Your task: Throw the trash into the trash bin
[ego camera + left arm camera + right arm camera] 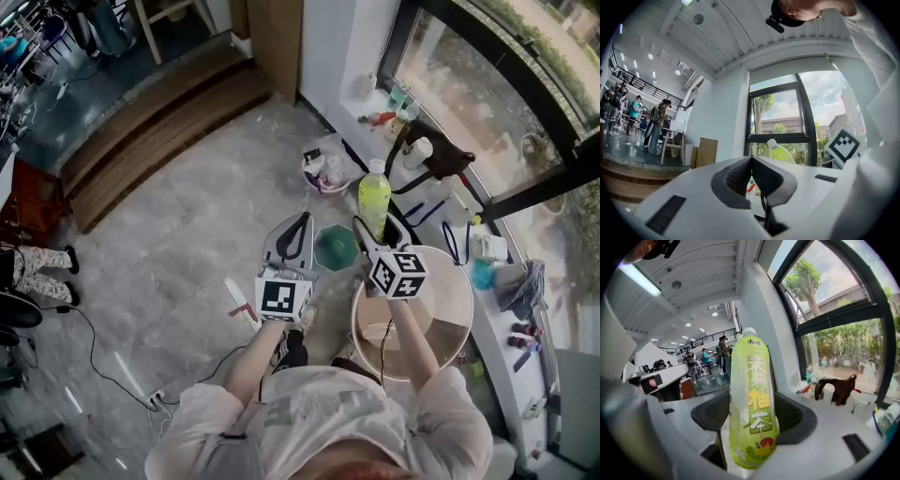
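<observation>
A yellow-green tea bottle (374,199) with a white cap stands upright between the jaws of my right gripper (380,228), which is shut on it. In the right gripper view the bottle (751,394) fills the middle, and both pads of the gripper (752,414) press on its lower part. My left gripper (301,221) hangs just to the left with its tips together and nothing held. Its own view shows the gripper (751,161) shut, with the bottle (780,153) beyond it. A dark green bin (336,248) sits on the floor between the two grippers.
A round wooden table (455,291) is under my right arm. A white window ledge (487,328) carries a cup (418,152), a dark bag (445,159) and small items. A bowl of bagged rubbish (324,173) lies on the floor ahead. Wooden steps (150,131) are at the far left.
</observation>
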A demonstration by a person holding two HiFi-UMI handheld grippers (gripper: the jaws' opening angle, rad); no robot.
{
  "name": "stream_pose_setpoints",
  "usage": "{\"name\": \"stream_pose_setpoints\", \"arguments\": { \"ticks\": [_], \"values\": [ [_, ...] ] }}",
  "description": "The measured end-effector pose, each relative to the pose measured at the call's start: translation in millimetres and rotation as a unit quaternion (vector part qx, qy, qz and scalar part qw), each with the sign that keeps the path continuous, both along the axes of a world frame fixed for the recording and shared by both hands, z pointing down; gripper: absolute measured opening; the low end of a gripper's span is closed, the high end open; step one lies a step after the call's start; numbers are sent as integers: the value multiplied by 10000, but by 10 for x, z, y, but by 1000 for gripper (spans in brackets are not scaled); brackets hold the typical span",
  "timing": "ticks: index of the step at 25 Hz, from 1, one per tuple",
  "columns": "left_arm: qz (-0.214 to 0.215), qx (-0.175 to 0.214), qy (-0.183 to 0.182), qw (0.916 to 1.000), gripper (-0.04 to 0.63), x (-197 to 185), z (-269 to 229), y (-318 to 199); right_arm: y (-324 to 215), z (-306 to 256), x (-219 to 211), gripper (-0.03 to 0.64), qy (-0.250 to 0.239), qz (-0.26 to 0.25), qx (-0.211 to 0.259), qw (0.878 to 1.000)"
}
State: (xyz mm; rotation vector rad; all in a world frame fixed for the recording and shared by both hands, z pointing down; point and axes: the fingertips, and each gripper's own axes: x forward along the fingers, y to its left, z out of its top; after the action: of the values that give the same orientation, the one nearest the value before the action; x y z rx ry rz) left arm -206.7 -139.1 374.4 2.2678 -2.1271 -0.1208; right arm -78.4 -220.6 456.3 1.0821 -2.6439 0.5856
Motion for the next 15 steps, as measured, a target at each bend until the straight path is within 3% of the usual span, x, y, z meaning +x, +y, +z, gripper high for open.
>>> {"name": "stream_pose_setpoints", "arguments": {
  "ticks": [5,10,15],
  "values": [
    [-171,-234,136,9995,11,-294,477,-173,-220,670,-245,298,180,94,-345,9992],
    [-66,-637,285,9975,11,-180,1223,-306,-292,1627,-179,298,470,253,-844,9950],
    [-170,-997,612,9930,12,-70,1955,-179,-145,2853,-101,298,911,222,-1583,9829]
  ]
}}
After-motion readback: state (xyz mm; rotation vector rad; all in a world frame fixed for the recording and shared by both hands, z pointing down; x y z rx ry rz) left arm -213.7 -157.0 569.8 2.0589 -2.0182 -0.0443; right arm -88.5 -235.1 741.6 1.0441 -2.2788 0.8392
